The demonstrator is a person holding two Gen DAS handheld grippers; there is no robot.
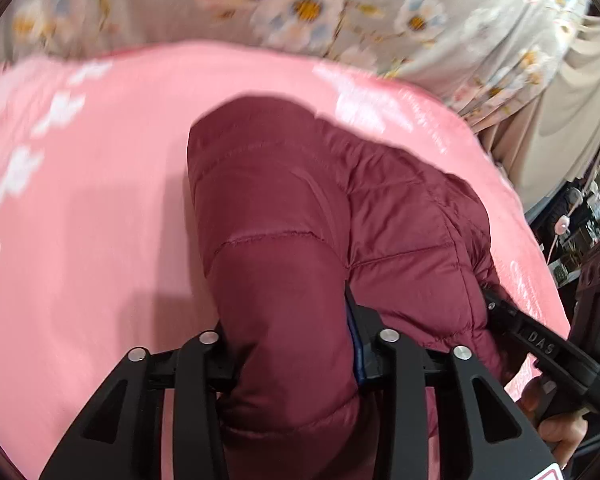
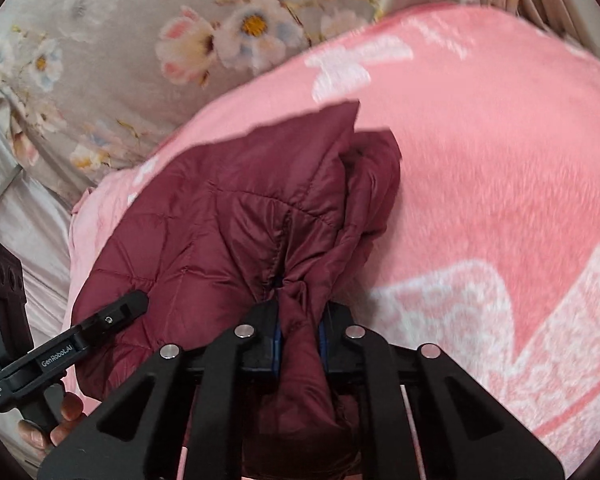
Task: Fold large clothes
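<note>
While both tools pinch it, the maroon quilted puffer jacket (image 2: 236,220) hangs bunched btwn them: right gripper (image 2: 299,338) clamped on a narrow gathered fold, left gripper (image 1: 290,344) squeezing a thick puffy roll. Jacket is shiny w/ diamond stitching, resting over the pink blanket (image 2: 480,184) w/ white prints. Beyond that, floral grey bedding (image 2: 100,60).

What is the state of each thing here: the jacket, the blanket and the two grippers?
Jacket: bunched, gripped at two places, partly lifted off the blanket.
Blanket: spread out under the jacket.
Left gripper: closed on a thick fold of the jacket.
Right gripper: closed on a thin fold of the jacket.
</note>
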